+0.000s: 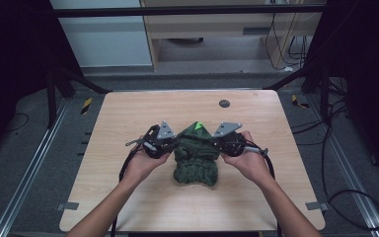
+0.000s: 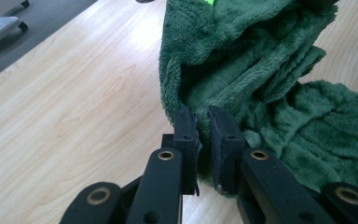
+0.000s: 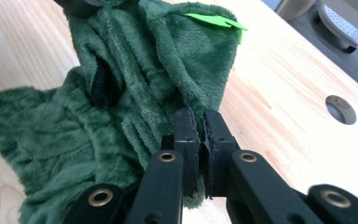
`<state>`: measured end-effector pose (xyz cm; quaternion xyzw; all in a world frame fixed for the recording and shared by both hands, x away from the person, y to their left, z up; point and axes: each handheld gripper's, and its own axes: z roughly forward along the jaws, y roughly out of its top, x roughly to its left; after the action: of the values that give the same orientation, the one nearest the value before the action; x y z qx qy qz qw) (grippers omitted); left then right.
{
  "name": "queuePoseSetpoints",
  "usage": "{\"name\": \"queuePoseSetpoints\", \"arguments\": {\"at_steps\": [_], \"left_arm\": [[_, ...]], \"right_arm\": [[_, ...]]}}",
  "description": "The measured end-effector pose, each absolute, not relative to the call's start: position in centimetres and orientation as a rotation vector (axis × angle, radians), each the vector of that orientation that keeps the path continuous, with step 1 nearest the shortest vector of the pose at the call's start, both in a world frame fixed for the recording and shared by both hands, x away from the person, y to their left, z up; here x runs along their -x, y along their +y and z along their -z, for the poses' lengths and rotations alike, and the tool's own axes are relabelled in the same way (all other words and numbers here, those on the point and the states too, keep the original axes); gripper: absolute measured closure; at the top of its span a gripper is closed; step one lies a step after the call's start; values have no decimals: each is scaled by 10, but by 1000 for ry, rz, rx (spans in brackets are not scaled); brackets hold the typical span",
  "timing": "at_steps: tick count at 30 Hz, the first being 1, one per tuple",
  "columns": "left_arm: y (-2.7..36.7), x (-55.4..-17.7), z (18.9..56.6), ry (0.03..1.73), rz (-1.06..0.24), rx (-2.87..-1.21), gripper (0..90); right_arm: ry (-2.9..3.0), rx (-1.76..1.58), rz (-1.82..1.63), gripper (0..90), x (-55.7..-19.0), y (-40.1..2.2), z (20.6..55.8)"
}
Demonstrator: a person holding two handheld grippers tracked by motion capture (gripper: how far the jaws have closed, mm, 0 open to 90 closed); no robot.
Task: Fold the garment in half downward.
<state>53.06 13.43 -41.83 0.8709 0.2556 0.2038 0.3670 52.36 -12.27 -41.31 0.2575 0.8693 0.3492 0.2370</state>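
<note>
A dark green fleecy cloth lies bunched in the middle of the wooden table, its far end lifted into a peak with a bright green tag. My left gripper is at its left edge and shut on the cloth, with fabric pinched between the jaws. My right gripper is at its right edge, likewise shut on the cloth, a fold caught between the jaws. The green tag sticks out near the top in the right gripper view.
A round dark cable hole sits in the table near its far edge, also in the right gripper view as a hole. Cables trail from both grippers over the near table edge. A chair base stands on the floor beyond.
</note>
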Motion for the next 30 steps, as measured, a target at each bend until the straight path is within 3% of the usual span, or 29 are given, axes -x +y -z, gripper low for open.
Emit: {"name": "queuePoseSetpoints", "arguments": {"at_steps": [30], "left_arm": [[141,-494,450,659,-488,-2220,805]], "right_arm": [[2399,-615,-981,860,-485,-119,436]]}}
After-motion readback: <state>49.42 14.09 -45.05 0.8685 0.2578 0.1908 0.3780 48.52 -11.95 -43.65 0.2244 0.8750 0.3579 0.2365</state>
